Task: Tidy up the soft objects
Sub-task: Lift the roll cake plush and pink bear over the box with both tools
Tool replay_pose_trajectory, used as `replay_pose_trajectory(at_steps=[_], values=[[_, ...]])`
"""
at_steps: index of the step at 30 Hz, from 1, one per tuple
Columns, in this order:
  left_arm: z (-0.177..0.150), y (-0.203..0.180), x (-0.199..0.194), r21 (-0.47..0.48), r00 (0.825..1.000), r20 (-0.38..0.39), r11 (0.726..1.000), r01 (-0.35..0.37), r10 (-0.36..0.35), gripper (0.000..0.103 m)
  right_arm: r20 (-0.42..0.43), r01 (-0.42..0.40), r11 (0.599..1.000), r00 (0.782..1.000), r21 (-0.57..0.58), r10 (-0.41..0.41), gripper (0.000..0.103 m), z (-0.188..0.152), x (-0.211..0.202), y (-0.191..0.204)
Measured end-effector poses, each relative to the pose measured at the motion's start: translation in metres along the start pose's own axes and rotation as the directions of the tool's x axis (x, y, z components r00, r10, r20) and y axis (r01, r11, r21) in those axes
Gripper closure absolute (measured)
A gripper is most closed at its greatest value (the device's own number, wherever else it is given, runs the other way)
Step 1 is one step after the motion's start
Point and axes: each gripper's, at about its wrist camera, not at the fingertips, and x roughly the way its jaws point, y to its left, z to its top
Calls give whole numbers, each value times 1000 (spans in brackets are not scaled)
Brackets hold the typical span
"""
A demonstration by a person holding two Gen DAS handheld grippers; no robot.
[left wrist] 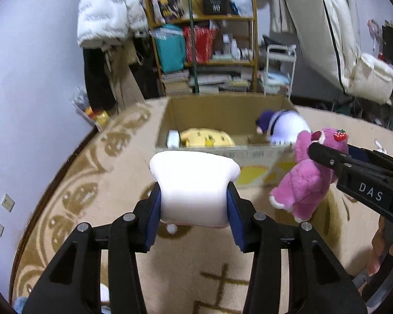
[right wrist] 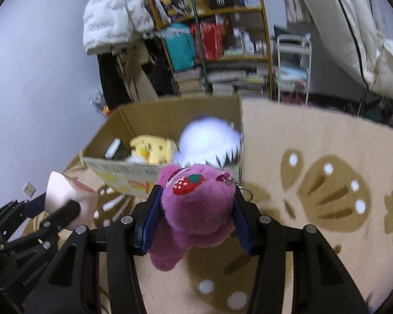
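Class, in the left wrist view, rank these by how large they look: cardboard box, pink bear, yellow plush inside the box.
1. cardboard box, largest
2. pink bear, though it hangs nearer the camera, which flatters it
3. yellow plush, smallest, partly hidden by the box wall

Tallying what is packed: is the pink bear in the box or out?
Out. The pink bear hangs clamped between the right gripper's fingers, above the rug and short of the cardboard box.

We're in dim, even indoor light, and the white plush (left wrist: 194,183) glares, blown out. Motion blur smears the shelves (right wrist: 222,39) up top; fisheye bending and dark corners ring both frames.
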Motion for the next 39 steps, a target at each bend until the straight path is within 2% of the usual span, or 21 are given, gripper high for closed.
replay_pose_trajectory(at_steps=[8,17,24,31,39], values=[[10,5,-28,-7,993,114,1000,-25,25,59,162,-11,1000,987,-26,15,50,17,-34,6],[30,6,-49,13,974,217,998,-68,63,59,263,10,998,965,-66,8,50,40,-59,15],[54,12,-61,-5,954,292,997,-72,70,58,317,49,994,948,-93,-17,50,59,-67,18],[80,23,-59,-35,937,335,996,-87,94,58,346,65,993,938,-101,-26,50,78,-61,18],[111,26,-54,-37,911,397,993,-108,114,58,387,96,989,921,-116,-44,50,98,-52,19]])
